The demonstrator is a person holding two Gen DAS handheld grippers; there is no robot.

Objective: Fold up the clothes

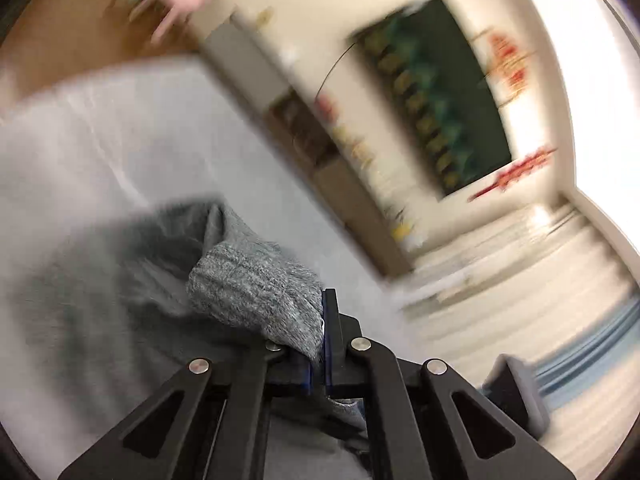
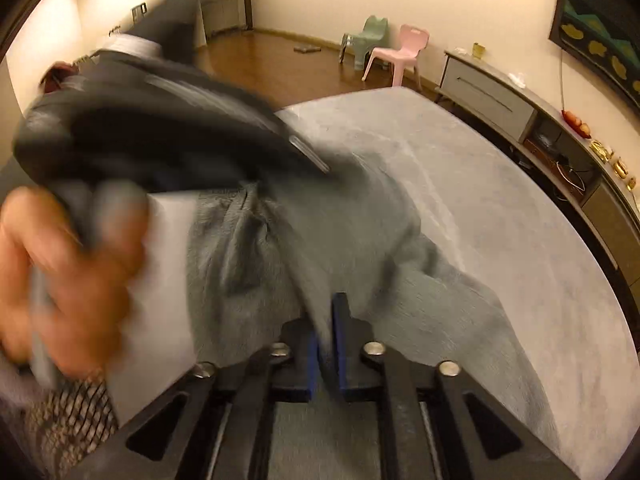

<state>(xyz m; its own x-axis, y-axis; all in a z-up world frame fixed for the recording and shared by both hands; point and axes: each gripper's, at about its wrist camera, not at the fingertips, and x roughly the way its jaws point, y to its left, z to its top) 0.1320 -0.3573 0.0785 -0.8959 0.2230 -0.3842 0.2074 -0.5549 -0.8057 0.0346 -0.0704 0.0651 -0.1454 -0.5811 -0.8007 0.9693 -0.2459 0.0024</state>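
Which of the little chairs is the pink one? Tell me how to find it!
Start at the big grey table and look past its far edge to the wooden floor by the cream wall. Two small plastic chairs stand there side by side. The pink chair is the one on the right, nearer the long grey cabinet; its neighbour is a pale green chair.

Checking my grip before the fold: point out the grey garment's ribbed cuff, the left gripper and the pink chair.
ribbed cuff [image 1: 256, 292], left wrist view, on the knit ribbing.
left gripper [image 1: 323, 320], left wrist view, between the fingertips.
pink chair [image 2: 404, 54], right wrist view, on the backrest.
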